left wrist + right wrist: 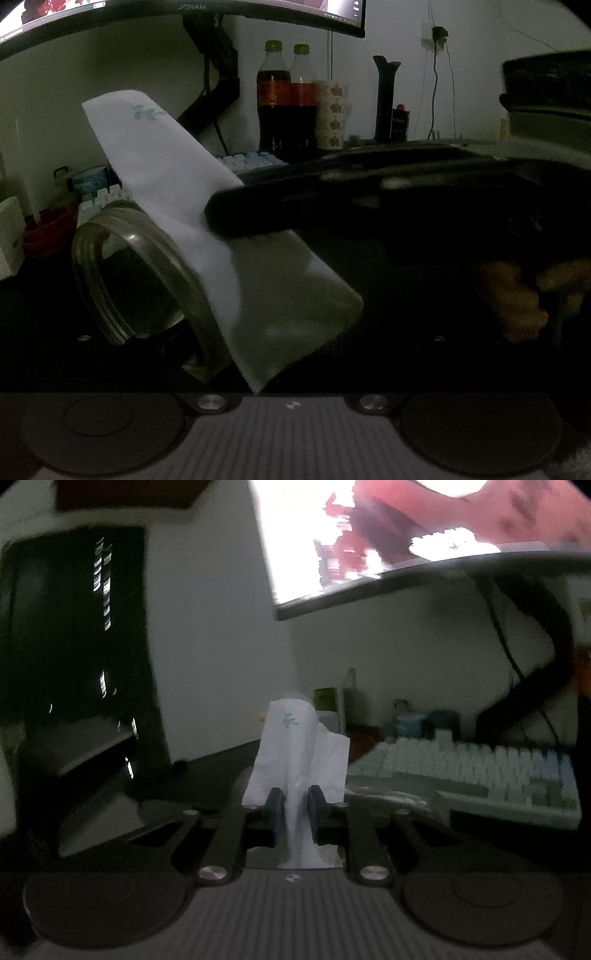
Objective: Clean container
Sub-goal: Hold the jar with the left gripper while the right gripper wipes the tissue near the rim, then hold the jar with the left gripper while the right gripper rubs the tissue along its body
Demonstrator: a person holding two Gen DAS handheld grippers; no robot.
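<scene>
Now tissue [299, 746] between right fingers [275, 805]

place: home desk | signs: monitor [184, 18], keyboard [480, 771], cola bottles [273, 99]

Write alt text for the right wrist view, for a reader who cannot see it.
The right gripper pinches a folded white tissue between its two dark fingers, the paper standing up past the fingertips. Behind it on a dim desk are a pale keyboard at right and a bright monitor overhead.
</scene>
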